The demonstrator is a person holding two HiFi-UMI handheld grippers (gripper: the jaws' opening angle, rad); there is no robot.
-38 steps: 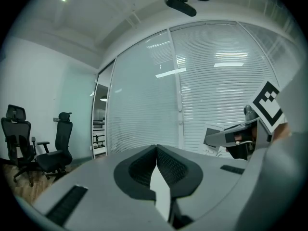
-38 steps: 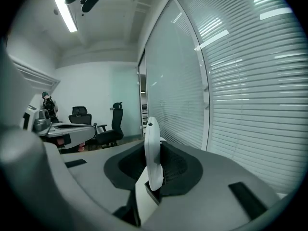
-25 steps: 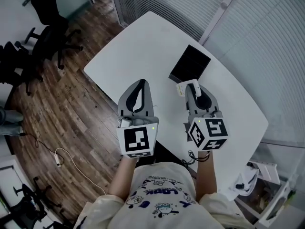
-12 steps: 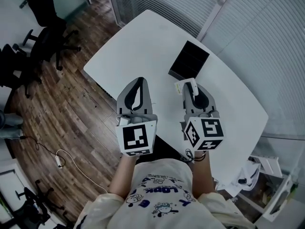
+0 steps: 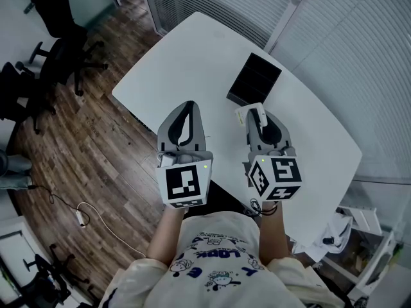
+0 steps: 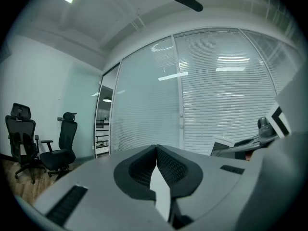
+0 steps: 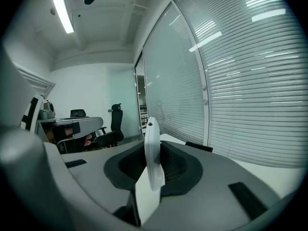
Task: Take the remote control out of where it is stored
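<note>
Right gripper [image 5: 255,115] with the remote control [image 7: 152,154] clamped edge-on between its fingers [image 7: 175,165]. The fingers stand only a narrow way apart, pressed on the remote's two flat faces. Its rounded end rises past the fingertips and its lower end hangs below them. This thin-edge grip probably lets a slim body be drawn straight out of a narrow slot. The black box [image 5: 255,79], judged to be the storage place, lies on the white worktop [image 5: 192,50] just beyond the fingertips and apart from the remote. The remote therefore appears already out of it and is held clear above the worktop.

Left gripper [image 6: 156,150], beside the right one: its fingers are closed tip to tip with nothing between them. It is held aside and takes no part in the grip, probably to keep the way to the box free.

Against the earlier frames little differs. The same grip holds the remote, both grippers keep nearly the same place, and the box remains just ahead of the right fingertips.
</note>
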